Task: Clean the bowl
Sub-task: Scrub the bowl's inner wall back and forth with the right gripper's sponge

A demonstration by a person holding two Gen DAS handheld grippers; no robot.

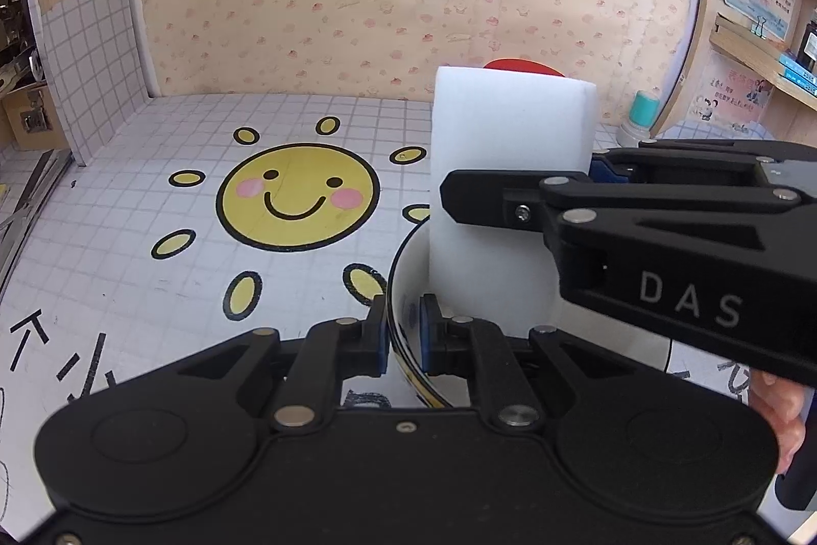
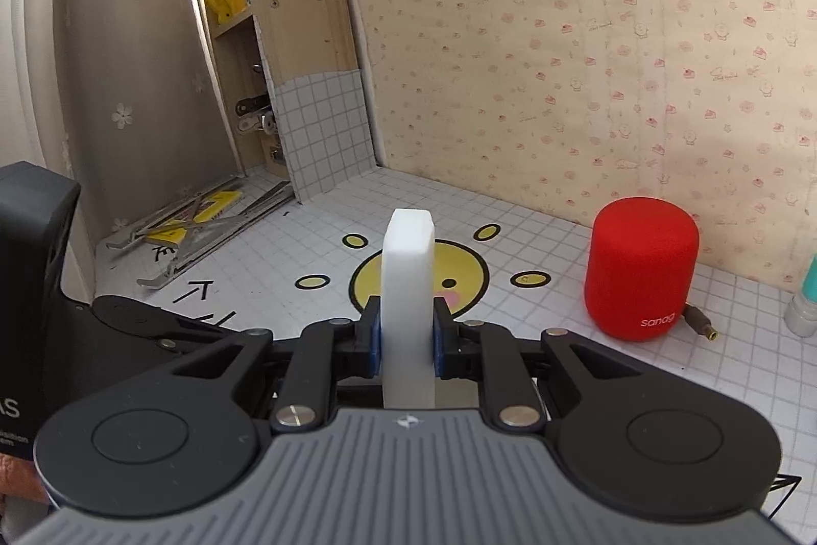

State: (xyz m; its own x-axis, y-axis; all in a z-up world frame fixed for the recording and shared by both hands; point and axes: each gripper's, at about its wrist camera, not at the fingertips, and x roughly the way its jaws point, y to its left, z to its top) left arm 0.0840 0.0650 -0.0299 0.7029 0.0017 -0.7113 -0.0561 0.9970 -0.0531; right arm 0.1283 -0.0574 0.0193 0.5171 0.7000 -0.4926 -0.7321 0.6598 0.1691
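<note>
The tabletop (image 1: 127, 197) is lying under a white grid-patterned cover, a yellow smiling sun (image 1: 297, 195) printed at its middle. A red cylindrical speaker (image 2: 642, 269) is standing at the right, near the wallpapered back wall (the word "sanag" shows low on its side). The white bowl (image 1: 403, 269) with its dark rim is sitting at the near right of the sun. The left gripper (image 1: 403, 335) is pinching that rim, one blue pad inside and one outside the wall. A white sponge block (image 1: 505, 167) is standing upright, its lower end reaching down into the bowl. The right gripper (image 2: 407, 343) is clamping the sponge (image 2: 407, 284) on both flat faces, coming in from the right.
</note>
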